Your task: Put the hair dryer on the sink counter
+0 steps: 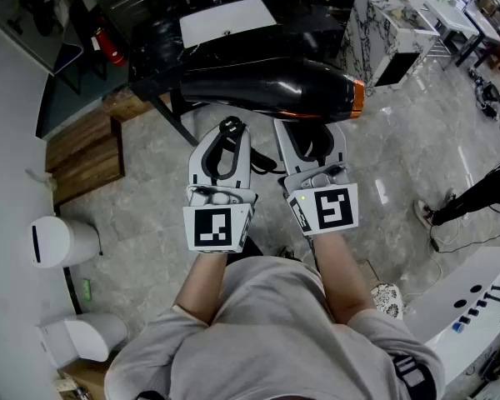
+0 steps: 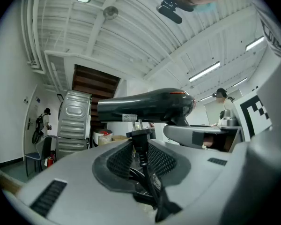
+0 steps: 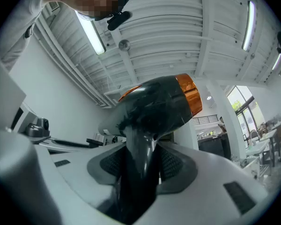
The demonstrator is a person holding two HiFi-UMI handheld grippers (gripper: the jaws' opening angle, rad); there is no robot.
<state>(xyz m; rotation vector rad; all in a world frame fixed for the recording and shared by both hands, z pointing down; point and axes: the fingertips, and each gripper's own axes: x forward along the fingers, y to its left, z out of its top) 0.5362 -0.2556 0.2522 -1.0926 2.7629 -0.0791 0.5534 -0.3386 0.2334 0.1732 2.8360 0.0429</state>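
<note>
A black hair dryer (image 1: 267,90) with an orange ring at its rear lies level in the air in front of me, its nozzle to the left. My right gripper (image 1: 310,133) is shut on its black handle (image 3: 139,161), and the body (image 3: 154,104) looms above the jaws in the right gripper view. To its left, my left gripper (image 1: 230,132) is shut on the dryer's black cord just below the plug (image 2: 139,134), whose two prongs point up. The left gripper view has the dryer's body (image 2: 145,104) crossing just beyond the jaws. The sink counter cannot be told for certain.
A marble-patterned cabinet (image 1: 385,22) stands at the upper right, a white board (image 1: 227,19) on dark furniture straight ahead. Wooden planks (image 1: 83,152) and two white bins (image 1: 62,242) are at the left. A person's leg (image 1: 475,197) shows at the right edge.
</note>
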